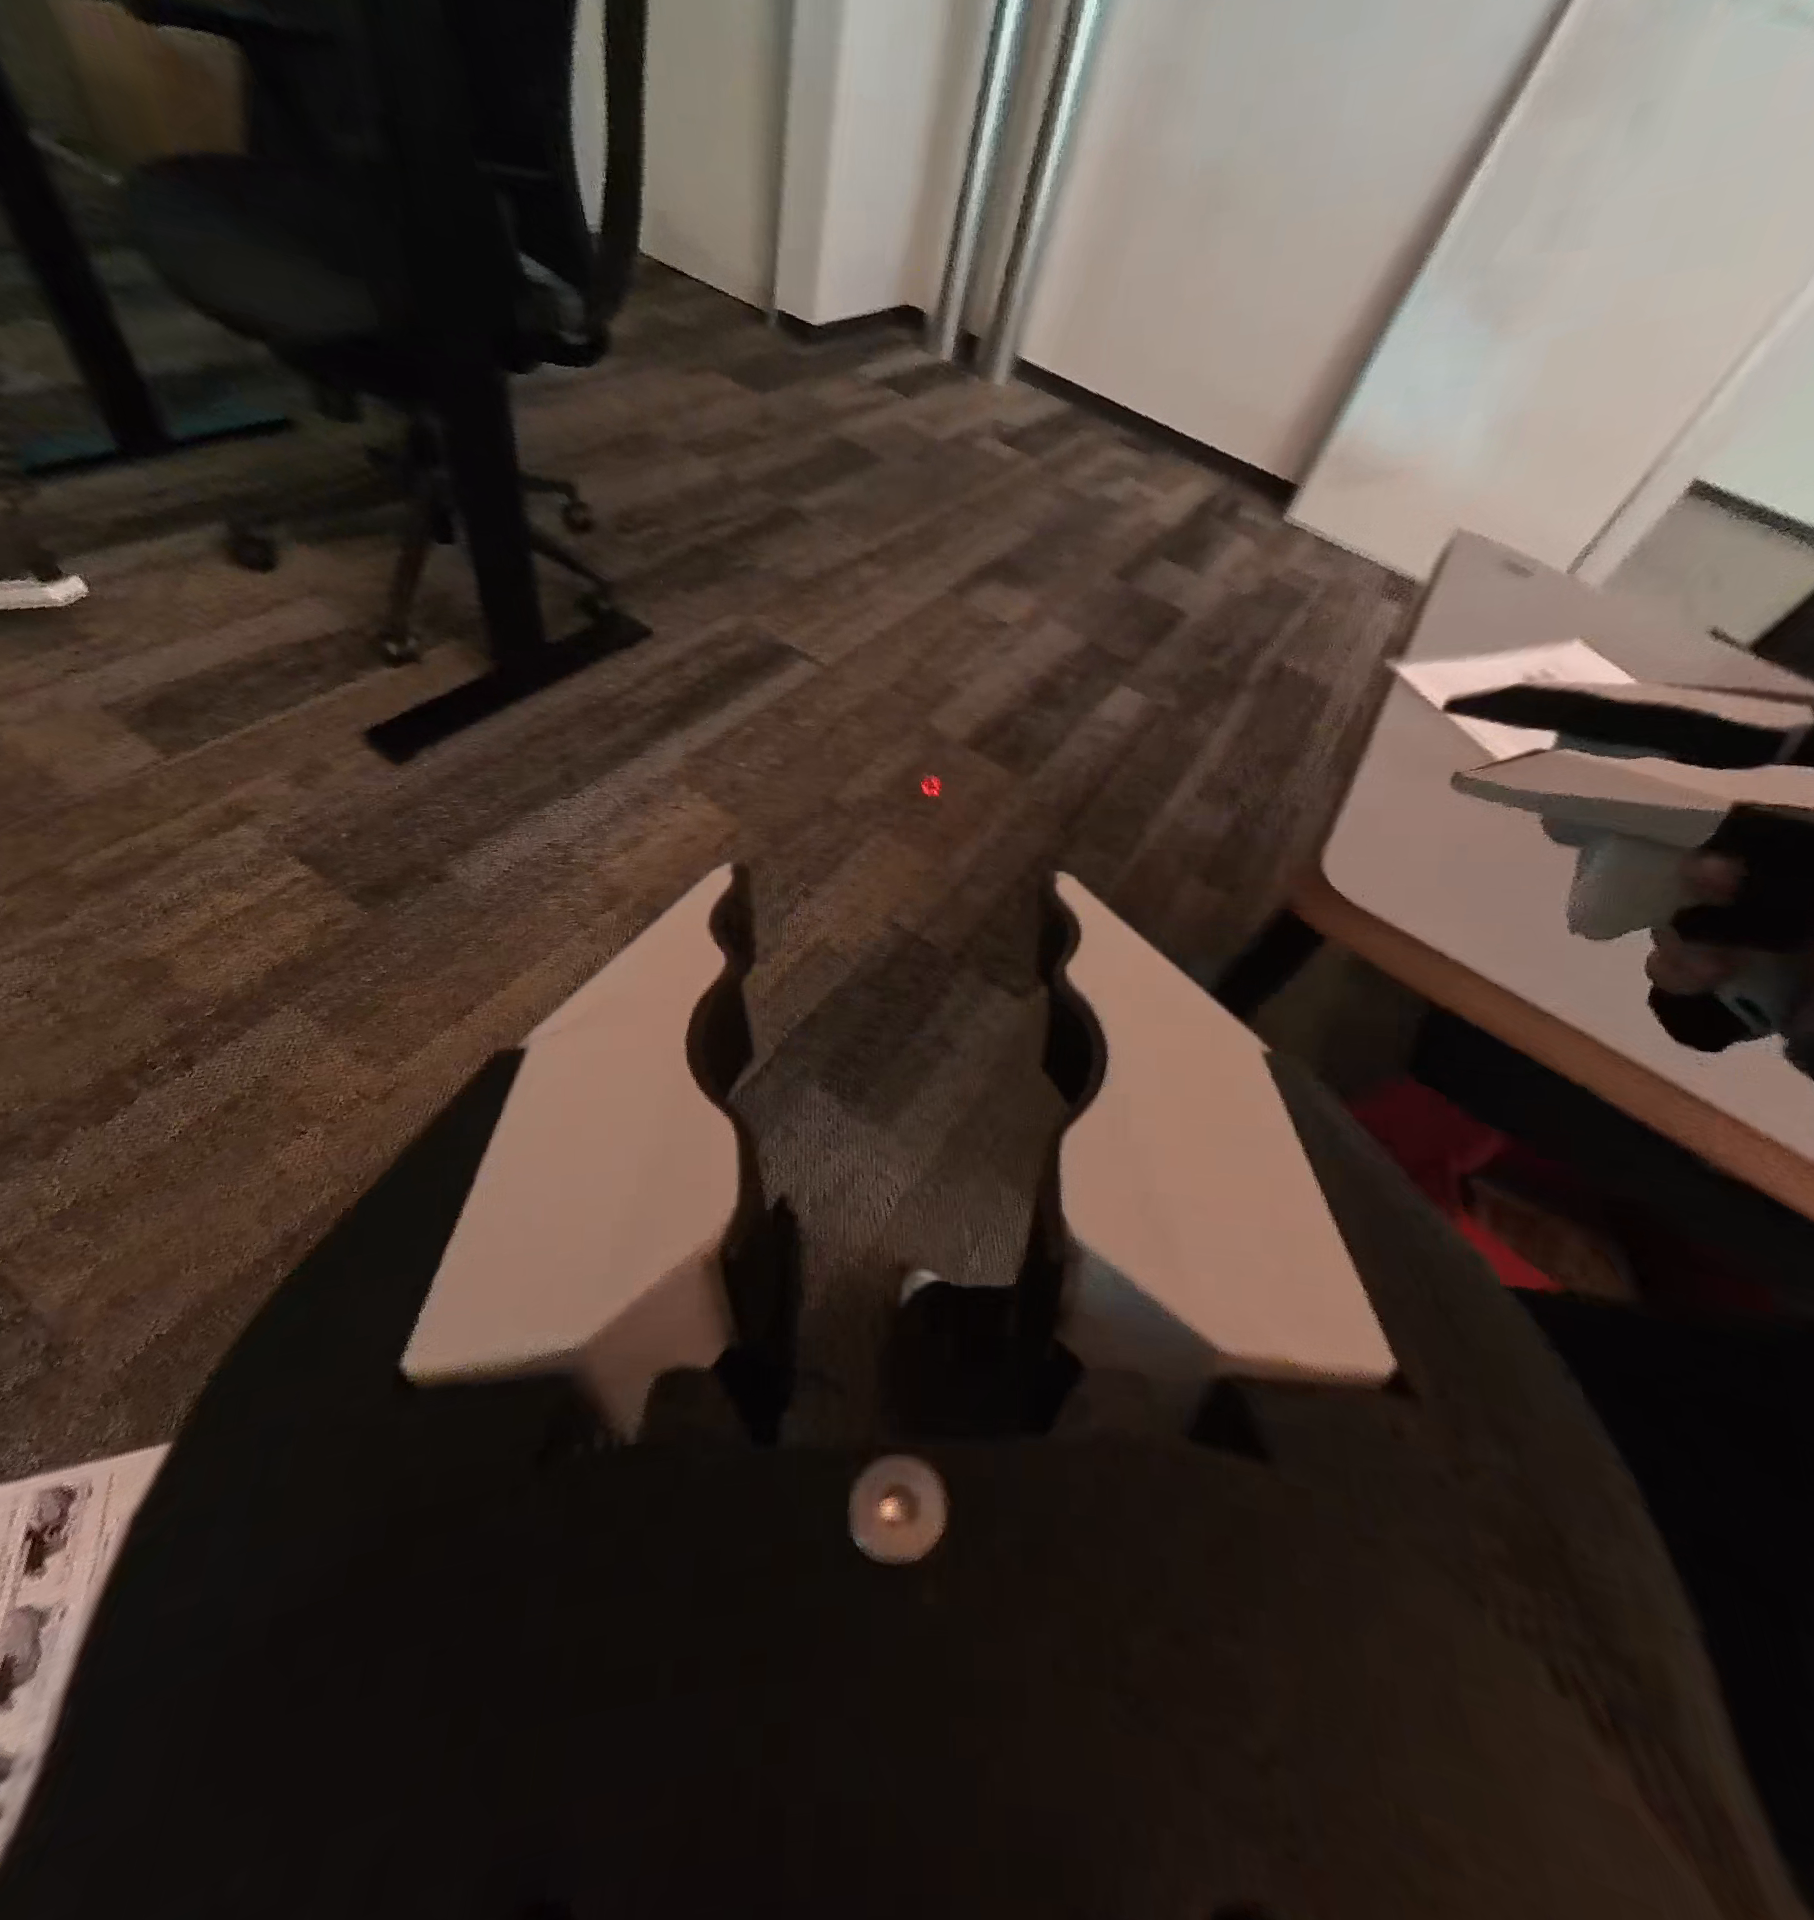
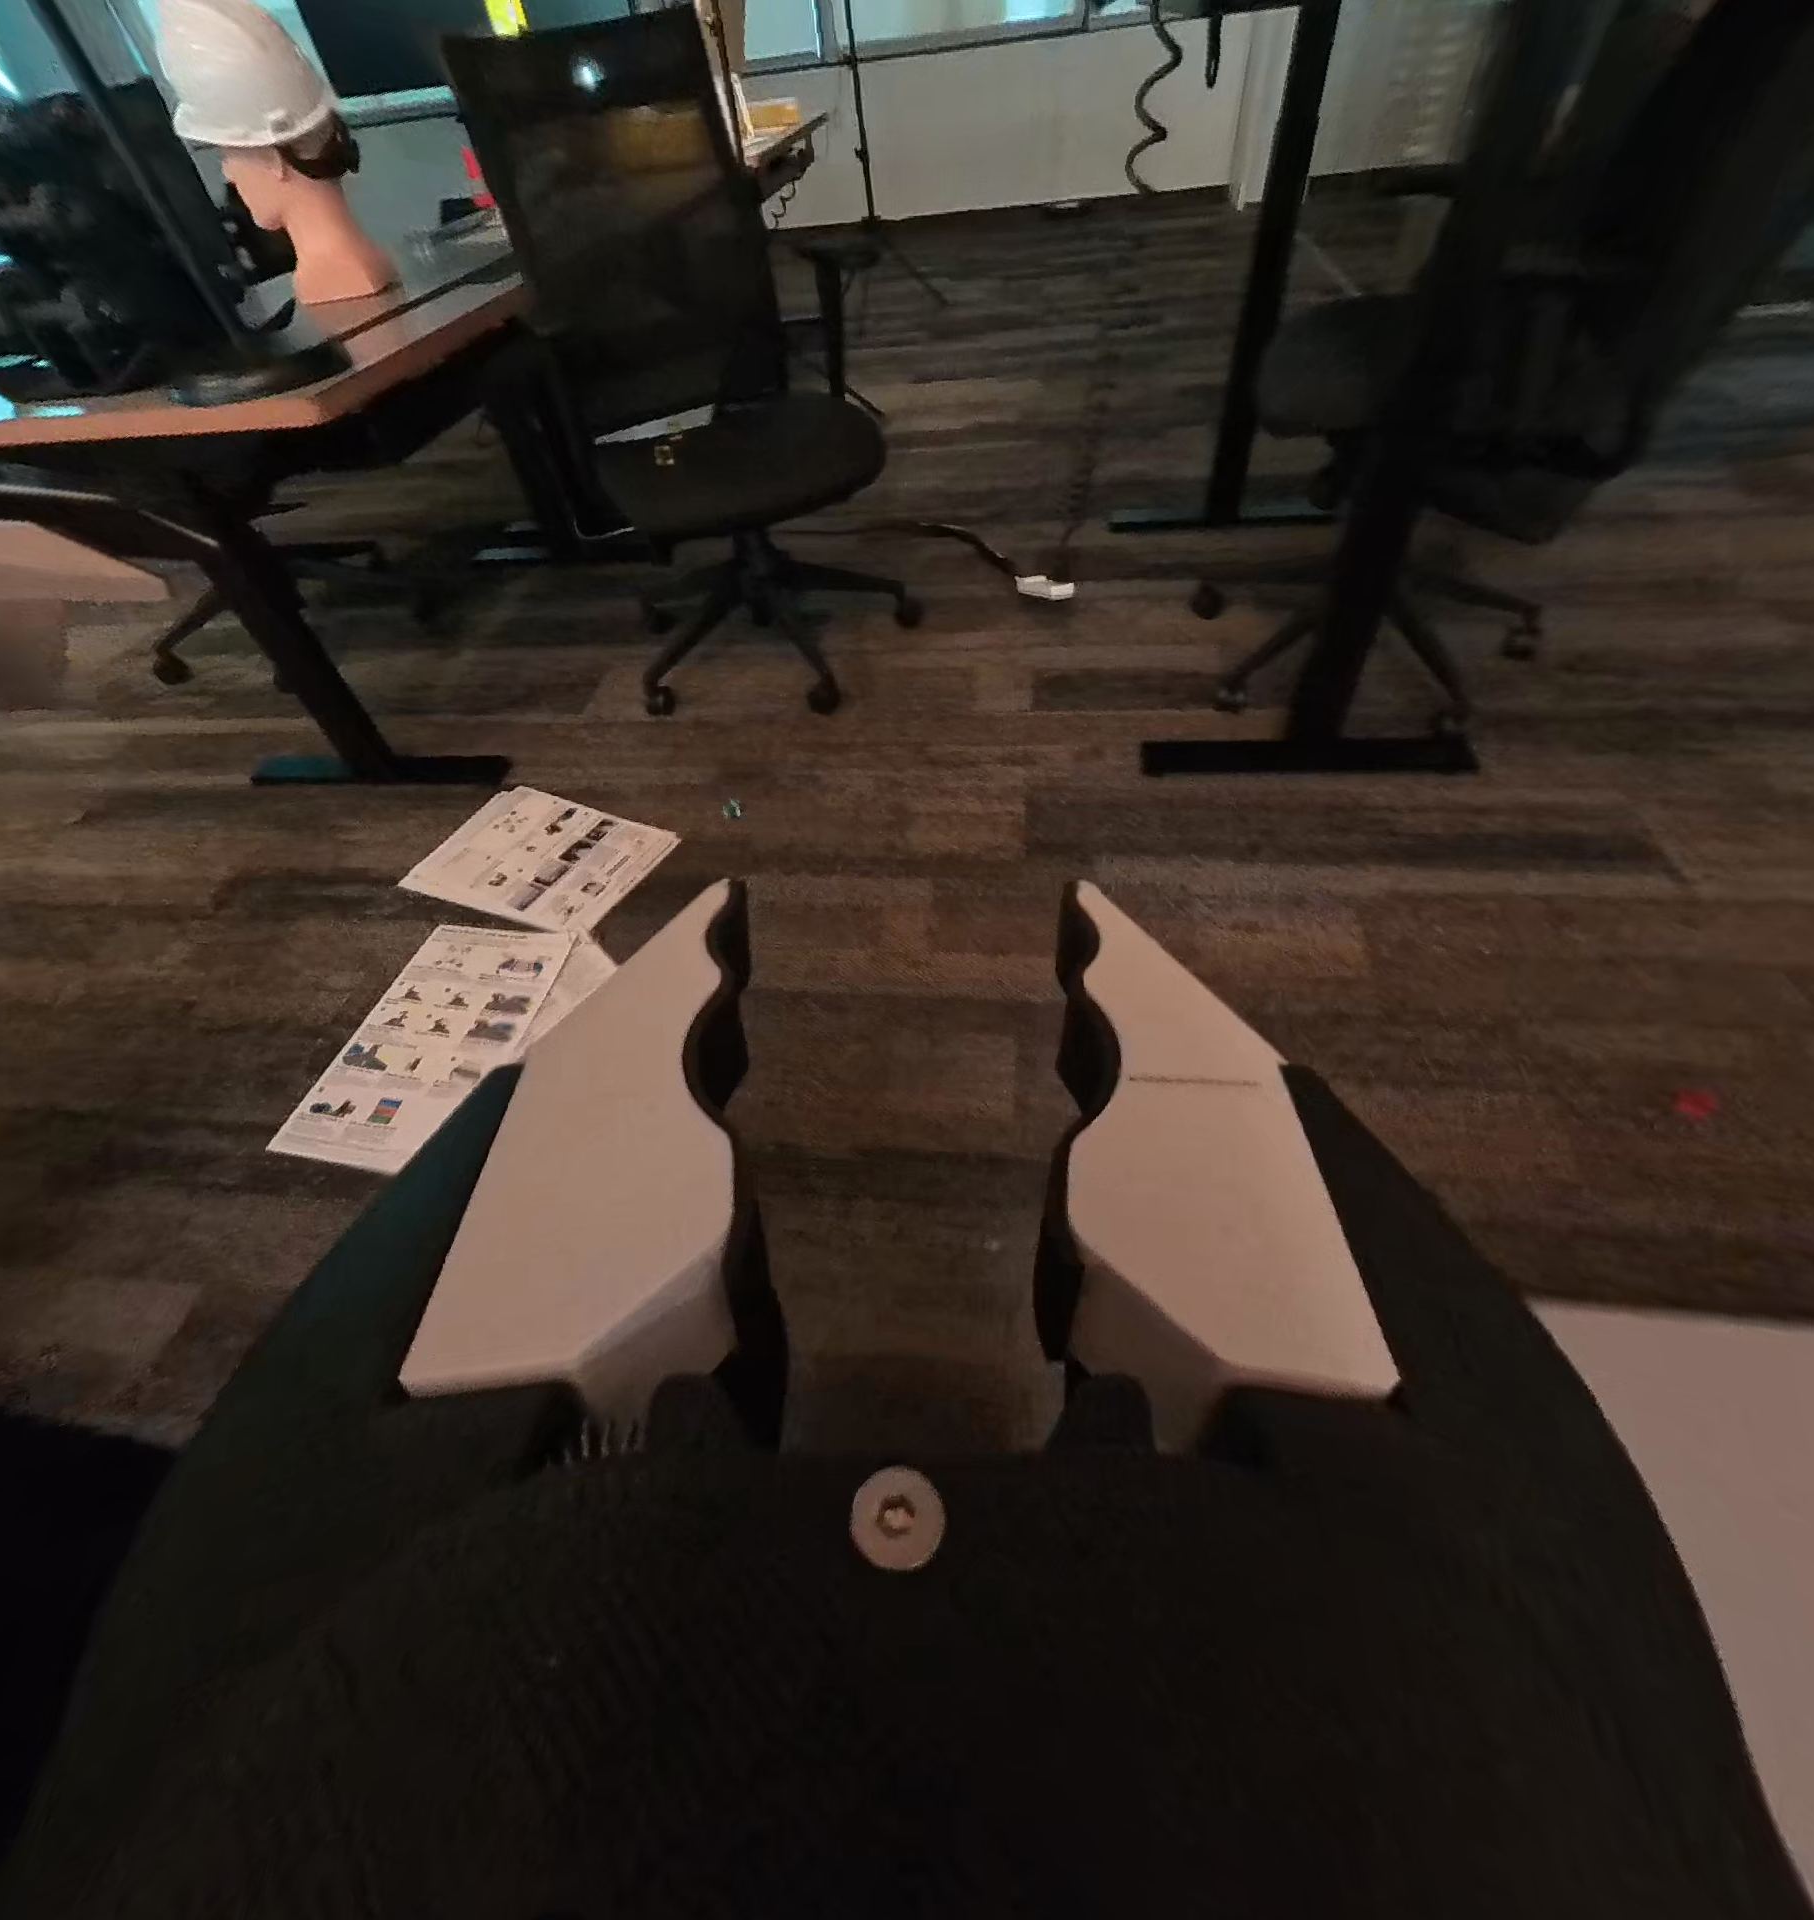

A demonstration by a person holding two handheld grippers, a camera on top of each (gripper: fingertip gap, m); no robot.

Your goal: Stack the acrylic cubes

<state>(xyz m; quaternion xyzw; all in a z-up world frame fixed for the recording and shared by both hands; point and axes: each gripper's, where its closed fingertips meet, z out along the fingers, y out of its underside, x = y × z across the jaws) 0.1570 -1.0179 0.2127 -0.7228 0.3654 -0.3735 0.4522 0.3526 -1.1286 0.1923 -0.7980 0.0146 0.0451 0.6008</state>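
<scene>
Striped grey-brown carpet point(image 2: 986, 831) fills both views and serves as the landmark for everything else. On it, far from the right gripper, stands a desk point(image 2: 259, 405) with a brown top and black legs, and just beside that desk a black office chair point(image 2: 716, 457) on castors. A second black desk leg point(image 2: 1298, 748) rests on the carpet further right. In the left wrist view a pale table point(image 1: 1485, 883) with a wooden edge stands over the carpet at the right, with a sheet of paper point(image 1: 1485, 675) on top. The left gripper point(image 1: 898, 894) hangs above bare carpet, its fingers point(image 1: 654, 1039) spread wide with only floor between them. The right gripper point(image 2: 903, 899) likewise hovers over the carpet, fingers point(image 2: 1173, 1039) wide apart and gripping nothing. Two printed leaflets point(image 2: 539, 857) lie flat on the carpet just left of the right gripper's fingertips, one partly hidden behind the left finger. A small red light dot point(image 1: 930, 787) sits on the carpet just ahead of the left gripper.
</scene>
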